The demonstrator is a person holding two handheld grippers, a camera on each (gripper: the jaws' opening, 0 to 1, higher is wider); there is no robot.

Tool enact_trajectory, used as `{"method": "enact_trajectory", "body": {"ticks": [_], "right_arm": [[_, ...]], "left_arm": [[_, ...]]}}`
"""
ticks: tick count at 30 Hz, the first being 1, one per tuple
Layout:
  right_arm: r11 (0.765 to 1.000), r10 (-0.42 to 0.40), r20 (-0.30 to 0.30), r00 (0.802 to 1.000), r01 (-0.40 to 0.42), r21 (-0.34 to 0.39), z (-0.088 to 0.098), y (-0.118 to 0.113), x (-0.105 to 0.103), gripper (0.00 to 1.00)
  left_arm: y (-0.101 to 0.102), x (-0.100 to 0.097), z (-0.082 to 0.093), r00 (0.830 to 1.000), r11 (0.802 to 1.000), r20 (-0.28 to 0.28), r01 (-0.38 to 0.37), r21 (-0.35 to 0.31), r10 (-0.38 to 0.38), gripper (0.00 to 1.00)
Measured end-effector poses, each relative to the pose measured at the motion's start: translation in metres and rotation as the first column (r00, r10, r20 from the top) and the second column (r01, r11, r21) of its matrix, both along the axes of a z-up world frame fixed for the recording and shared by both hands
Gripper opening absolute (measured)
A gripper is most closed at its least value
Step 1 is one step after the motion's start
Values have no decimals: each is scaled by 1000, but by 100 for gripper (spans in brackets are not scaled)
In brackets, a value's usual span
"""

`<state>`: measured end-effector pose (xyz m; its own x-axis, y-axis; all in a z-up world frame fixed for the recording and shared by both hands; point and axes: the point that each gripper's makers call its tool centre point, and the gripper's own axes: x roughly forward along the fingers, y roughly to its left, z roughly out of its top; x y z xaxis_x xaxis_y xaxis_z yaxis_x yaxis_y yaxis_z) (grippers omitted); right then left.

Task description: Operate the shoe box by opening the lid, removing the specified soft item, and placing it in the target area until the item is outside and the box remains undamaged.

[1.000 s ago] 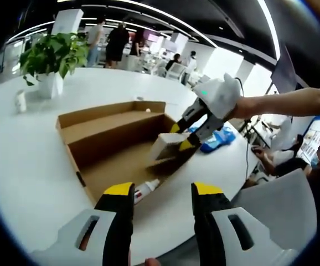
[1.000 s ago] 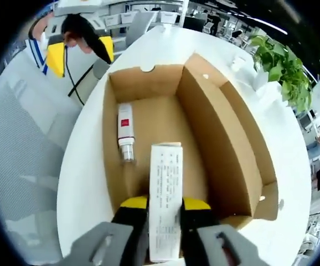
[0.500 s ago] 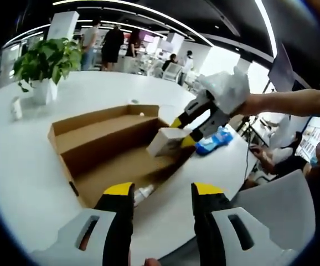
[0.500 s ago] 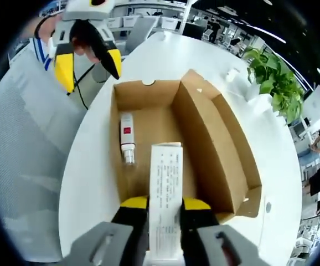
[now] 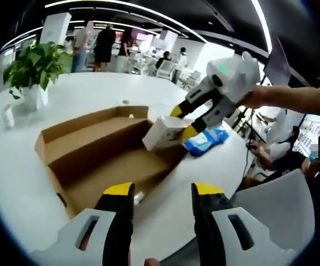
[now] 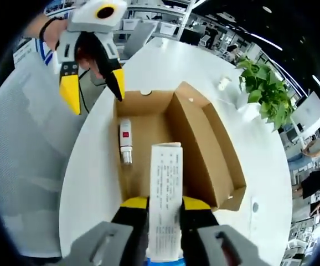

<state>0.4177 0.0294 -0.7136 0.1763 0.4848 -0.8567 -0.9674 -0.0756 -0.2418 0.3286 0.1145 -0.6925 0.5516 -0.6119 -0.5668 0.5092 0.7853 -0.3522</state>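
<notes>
The brown cardboard shoe box [image 5: 82,145] lies open on the white table, its lid [image 6: 207,141] folded back along one long side. My right gripper [image 6: 165,203] is shut on a white printed carton [image 6: 165,183] and holds it above the box's near end. In the left gripper view the same gripper [image 5: 182,122] comes in from the right with the carton [image 5: 161,133] lifted over the box's far corner. A white tube with a red label [image 6: 125,142] lies on the box floor. My left gripper [image 5: 163,191] is open with nothing between its fingers and hovers beside the box [image 6: 93,91].
A blue packet [image 5: 207,141] lies on the table beyond the box. A potted plant [image 6: 263,91] and a small white bottle [image 6: 222,83] stand farther off. The table's round edge [image 6: 74,183] runs close to the box. People sit and stand around the room.
My right gripper has risen with the white carton, clear of the box floor. The left gripper has drawn back a little, and its jaws stay open.
</notes>
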Motion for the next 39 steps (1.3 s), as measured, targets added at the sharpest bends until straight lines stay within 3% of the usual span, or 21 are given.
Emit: {"method": "enact_trajectory", "body": {"ticks": [9, 26, 39], "right_arm": [[999, -37, 20, 999, 37, 4, 5, -28, 6, 16], [989, -148, 5, 989, 148, -18, -12, -106, 3, 16], [974, -222, 4, 975, 222, -38, -19, -162, 0, 17]], "left_arm": [[-15, -1, -1, 1000, 1000, -7, 26, 8, -26, 42], [-48, 3, -2, 998, 998, -18, 65, 6, -65, 42], [-58, 10, -5, 997, 997, -22, 75, 13, -75, 42]]}}
